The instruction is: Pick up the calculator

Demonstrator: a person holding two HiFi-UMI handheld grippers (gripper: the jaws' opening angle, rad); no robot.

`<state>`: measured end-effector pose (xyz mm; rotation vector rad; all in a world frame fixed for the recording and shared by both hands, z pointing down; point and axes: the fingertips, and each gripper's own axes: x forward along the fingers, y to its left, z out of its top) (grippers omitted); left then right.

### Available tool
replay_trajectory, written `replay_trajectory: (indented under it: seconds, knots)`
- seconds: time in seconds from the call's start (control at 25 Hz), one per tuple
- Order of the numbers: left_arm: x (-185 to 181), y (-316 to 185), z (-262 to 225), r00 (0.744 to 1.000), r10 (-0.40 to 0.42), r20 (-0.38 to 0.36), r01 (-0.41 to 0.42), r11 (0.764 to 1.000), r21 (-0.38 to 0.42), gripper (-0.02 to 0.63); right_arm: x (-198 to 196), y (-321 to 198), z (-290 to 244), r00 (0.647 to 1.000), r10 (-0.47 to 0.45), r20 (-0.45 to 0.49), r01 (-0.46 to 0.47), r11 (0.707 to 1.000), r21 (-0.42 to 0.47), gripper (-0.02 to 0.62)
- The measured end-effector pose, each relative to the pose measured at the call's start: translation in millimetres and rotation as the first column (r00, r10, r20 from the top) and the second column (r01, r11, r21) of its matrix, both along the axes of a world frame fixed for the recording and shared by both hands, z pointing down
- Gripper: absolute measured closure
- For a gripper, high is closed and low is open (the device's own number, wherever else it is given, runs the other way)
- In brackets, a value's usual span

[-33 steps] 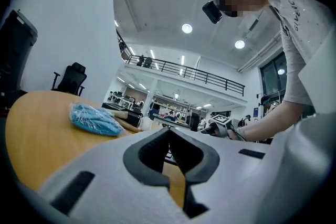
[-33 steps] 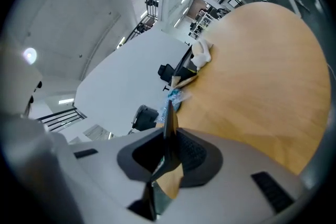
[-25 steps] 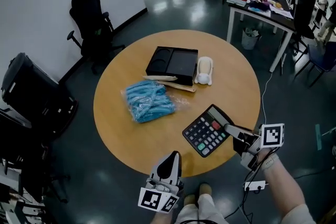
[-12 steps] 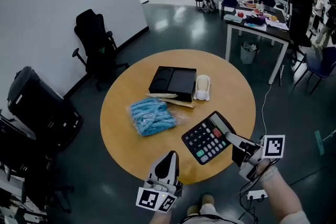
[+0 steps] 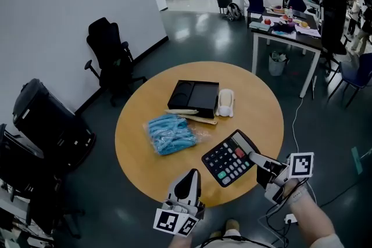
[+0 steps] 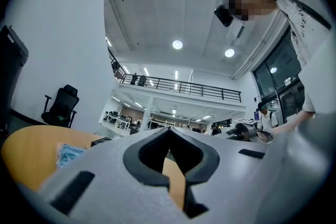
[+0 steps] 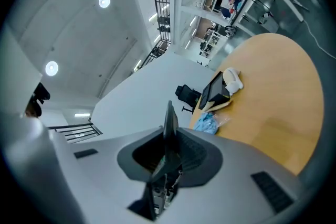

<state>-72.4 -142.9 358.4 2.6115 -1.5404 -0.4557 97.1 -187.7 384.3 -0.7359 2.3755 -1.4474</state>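
The calculator (image 5: pixel 231 158), black with grey keys and a few coloured ones, hangs tilted above the near right rim of the round wooden table (image 5: pixel 261 96). My right gripper (image 5: pixel 254 160) is shut on its near right edge. In the right gripper view the calculator (image 7: pixel 169 123) shows edge-on as a thin dark slab between the jaws of the right gripper (image 7: pixel 168 140). My left gripper (image 5: pixel 188 182) hovers off the table's near edge with nothing in it. In the left gripper view the left gripper (image 6: pixel 169 131) has its tips together.
On the table lie a black tray (image 5: pixel 195 94), a white object (image 5: pixel 225 101) beside it, a pale wooden piece (image 5: pixel 192 115) and a blue bag (image 5: pixel 170 132). Black office chairs (image 5: pixel 110 55) stand at the left. A desk (image 5: pixel 285 32) stands at the back right.
Both grippers have risen a little. The calculator has come up with the right gripper and stays clamped in it. The table's other things have not moved.
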Motion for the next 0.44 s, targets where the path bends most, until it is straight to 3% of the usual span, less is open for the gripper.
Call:
replay_trajectory:
  seconds: [0.44]
  knots:
    - [-3.4, 4.9, 5.1, 1.0, -0.028, -0.002, 0.028, 0.999, -0.016, 0.598, -5.6, -2.6, -0.2, 1.0, -0.028, -0.003, 0.028, 1.0, 0.011, 0.534]
